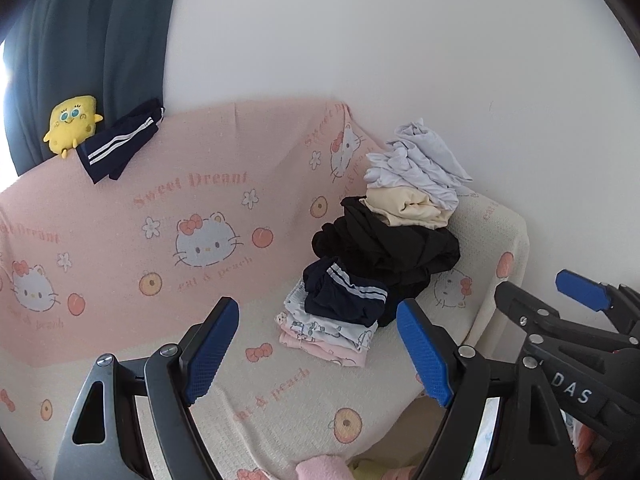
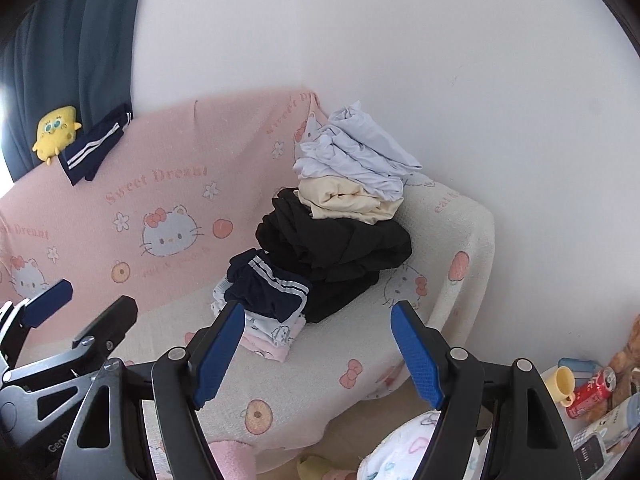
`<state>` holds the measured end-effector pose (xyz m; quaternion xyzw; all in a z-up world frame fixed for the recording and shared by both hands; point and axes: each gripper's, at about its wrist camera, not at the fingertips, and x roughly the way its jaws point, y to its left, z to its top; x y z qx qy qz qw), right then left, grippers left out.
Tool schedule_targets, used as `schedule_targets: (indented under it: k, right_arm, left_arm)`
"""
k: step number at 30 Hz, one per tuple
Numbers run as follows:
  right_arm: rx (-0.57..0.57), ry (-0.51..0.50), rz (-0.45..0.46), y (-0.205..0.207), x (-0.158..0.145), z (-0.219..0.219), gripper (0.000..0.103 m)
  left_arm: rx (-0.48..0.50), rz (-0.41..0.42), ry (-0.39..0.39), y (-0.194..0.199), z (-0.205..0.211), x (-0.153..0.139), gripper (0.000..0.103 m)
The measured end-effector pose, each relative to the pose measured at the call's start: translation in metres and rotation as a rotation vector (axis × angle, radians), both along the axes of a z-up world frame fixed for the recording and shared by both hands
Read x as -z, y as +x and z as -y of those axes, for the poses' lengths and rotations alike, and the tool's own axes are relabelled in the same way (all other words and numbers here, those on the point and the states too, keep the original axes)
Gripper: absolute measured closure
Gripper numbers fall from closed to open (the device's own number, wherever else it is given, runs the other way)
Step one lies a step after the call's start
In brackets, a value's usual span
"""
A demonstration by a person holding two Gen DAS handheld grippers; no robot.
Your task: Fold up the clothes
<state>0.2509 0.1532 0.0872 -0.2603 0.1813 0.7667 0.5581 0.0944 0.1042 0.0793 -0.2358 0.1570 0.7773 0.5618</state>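
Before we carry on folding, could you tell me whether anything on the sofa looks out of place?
One navy striped garment lies draped over the sofa's backrest beside the yellow plush toy, apart from the clothes stack on the seat. The stack's white top garment looks crumpled, not neatly folded.

Both the left gripper (image 1: 320, 348) and the right gripper (image 2: 318, 350) have black arms, silver screws and blue textured pads (image 1: 212, 354).

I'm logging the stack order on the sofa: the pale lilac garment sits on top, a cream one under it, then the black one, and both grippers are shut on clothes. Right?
Not quite. The stack order holds, but the left gripper and right gripper both stand open and empty, as each wrist view shows.
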Motion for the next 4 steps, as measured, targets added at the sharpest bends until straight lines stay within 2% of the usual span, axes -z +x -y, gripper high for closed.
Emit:
schedule_targets:
  k: [4]
  right_arm:
    - [0.0, -0.004, 0.011, -0.0014, -0.0005, 0.0011, 0.028]
  left_arm:
    - [0.001, 0.006, -0.005, -0.0004, -0.0001, 0.0023, 0.022]
